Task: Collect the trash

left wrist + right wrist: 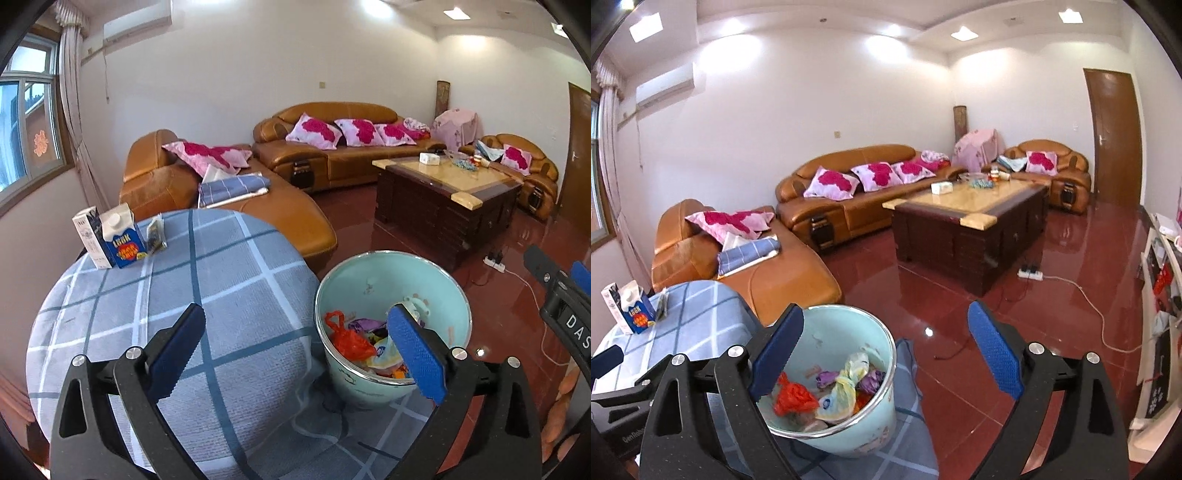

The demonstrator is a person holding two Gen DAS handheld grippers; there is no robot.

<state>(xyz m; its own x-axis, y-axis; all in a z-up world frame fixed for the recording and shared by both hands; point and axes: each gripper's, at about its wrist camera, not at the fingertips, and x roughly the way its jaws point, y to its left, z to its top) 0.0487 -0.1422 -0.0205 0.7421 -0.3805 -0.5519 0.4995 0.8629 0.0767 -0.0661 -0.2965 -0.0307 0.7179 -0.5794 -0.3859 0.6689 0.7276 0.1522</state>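
Worktop [229,280], round and draped in a blue-grey checked cloth, carries 2 cartons at its far left edge: a blue-and-white gable-top carton [122,240] and a white carton [86,236] just behind it. Beside the worktop's right edge stands a pale mint round bin [391,384], holding an orange plastic bag [349,339], purple wrappers [871,380] and a knotted pale bag [846,384]. Left gripper [295,354] and right gripper [886,354] both hang with fingers spread wide, nothing between them.
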